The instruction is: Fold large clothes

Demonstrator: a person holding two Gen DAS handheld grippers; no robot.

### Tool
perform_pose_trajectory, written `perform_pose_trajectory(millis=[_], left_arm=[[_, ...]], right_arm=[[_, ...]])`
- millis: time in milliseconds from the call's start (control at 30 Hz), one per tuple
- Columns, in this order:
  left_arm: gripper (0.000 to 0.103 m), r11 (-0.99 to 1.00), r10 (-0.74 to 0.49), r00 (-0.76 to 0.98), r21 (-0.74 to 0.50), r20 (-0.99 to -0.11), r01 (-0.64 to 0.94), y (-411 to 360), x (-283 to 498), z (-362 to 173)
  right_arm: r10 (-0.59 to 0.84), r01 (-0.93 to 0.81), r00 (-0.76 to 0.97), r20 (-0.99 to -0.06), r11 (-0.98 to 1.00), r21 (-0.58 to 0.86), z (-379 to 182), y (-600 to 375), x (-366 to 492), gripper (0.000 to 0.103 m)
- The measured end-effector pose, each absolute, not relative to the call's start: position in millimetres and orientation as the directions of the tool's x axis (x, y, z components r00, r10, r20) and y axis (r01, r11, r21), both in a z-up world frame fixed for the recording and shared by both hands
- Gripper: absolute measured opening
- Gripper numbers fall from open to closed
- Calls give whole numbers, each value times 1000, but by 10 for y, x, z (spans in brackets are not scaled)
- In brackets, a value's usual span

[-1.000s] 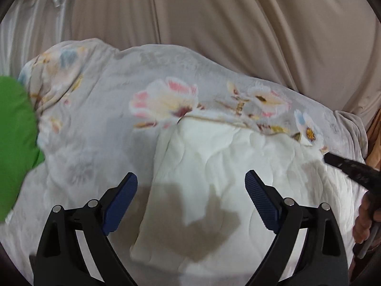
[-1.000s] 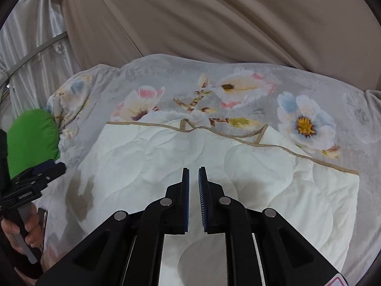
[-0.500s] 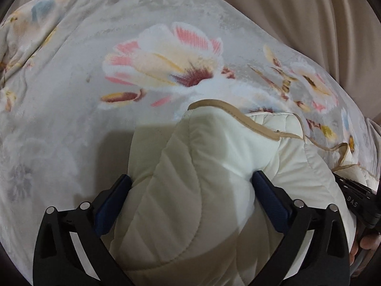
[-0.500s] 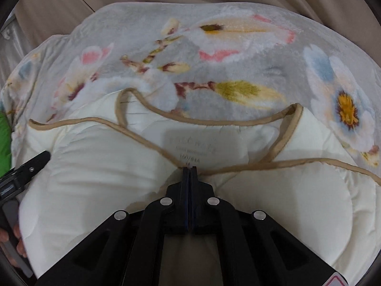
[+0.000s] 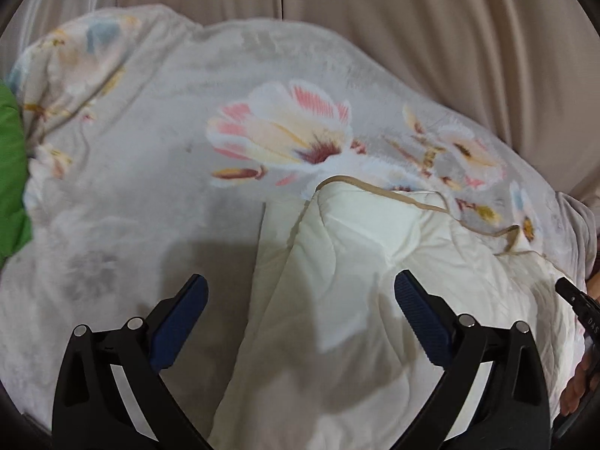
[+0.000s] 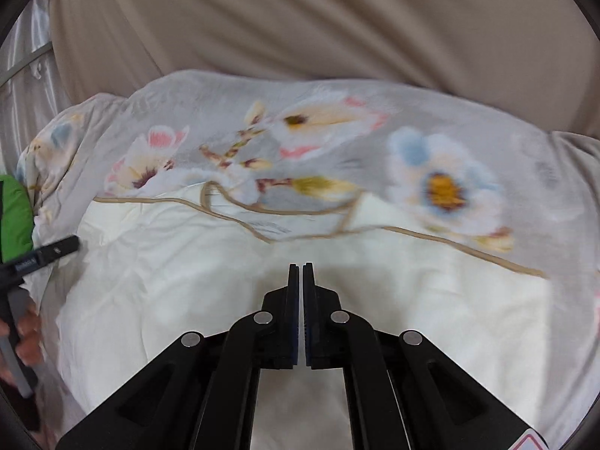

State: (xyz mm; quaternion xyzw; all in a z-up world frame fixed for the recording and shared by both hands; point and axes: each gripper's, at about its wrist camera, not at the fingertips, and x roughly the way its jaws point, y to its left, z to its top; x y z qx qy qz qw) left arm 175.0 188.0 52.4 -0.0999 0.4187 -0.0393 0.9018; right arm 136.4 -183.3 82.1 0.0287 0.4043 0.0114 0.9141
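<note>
Left gripper (image 5: pixel 298 298): fingers spread wide, having just been opening; the folded left edge of the cream quilted garment (image 5: pixel 356 300) lies between and below the blue pads, which do not press on it. Released.

Right gripper (image 6: pixel 302 273): fingers clenched together with only a hairline gap, having just been closing; no cloth is seen between the tips. It hovers over the middle of the garment.

The cream quilted garment (image 6: pixel 375 300) lies spread on a grey floral blanket (image 6: pixel 375 120), its tan-trimmed neckline (image 6: pixel 270 221) towards the far side, with a label visible inside the collar. Its left portion is doubled over, forming a raised fold.

A green item (image 5: pixel 11 187) sits at the blanket's left edge. Beige curtains (image 6: pixel 300 18) hang behind. Both views are somewhat blurred
</note>
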Motion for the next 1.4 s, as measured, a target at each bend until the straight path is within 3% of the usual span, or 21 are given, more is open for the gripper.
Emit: perform_pose_trajectory(millis=[100,167,200,367,433,600,667,800,967,1200,1400], left_arm=[[98,989,-114,674,-147,-730,8,1789,1623,626],[98,995,-75,677,-99,-733,2,1700,1648,603],[98,997,-61,669,-83,-741,-1,1661,1693,558],[98,998,-11,603,-51,-798,-49,1599,1958,138],[98,993,-33,591,-92,-806,-71,1645,1991,58],[98,993,0,586,-67,-810,-94,1650,1930,146],[97,993,-12,600,-79,-800,-86,1674,1789,266],[97,989,-84,635,-141,-768,-40,1777,1374,465],[98,978,-147,575,-207,-805,-40,1932,1045,330],[98,926,-267,521,-365,-810,-92,2118,853,-37],[98,920,-272,536,-380,-799,-99,2073,938,-42]], right_arm=[[-60,149,662,-747,987,53,759,-2366,1124,3],[-58,224,631,-774,968,110,617,-2742,1027,7],[-39,257,617,-786,954,155,509,-2926,1004,1],[34,241,612,-790,944,227,74,-3178,967,0],[11,229,624,-781,953,197,62,-3113,965,0],[-64,275,602,-796,953,132,275,-2922,948,3],[-27,212,641,-767,967,144,465,-2701,852,10],[95,5,672,-734,991,133,742,-2084,696,10],[253,-208,615,-747,966,156,746,-1341,758,10],[247,-226,521,-817,963,147,331,-957,1077,10],[289,-237,494,-820,952,193,319,-1024,1128,9]])
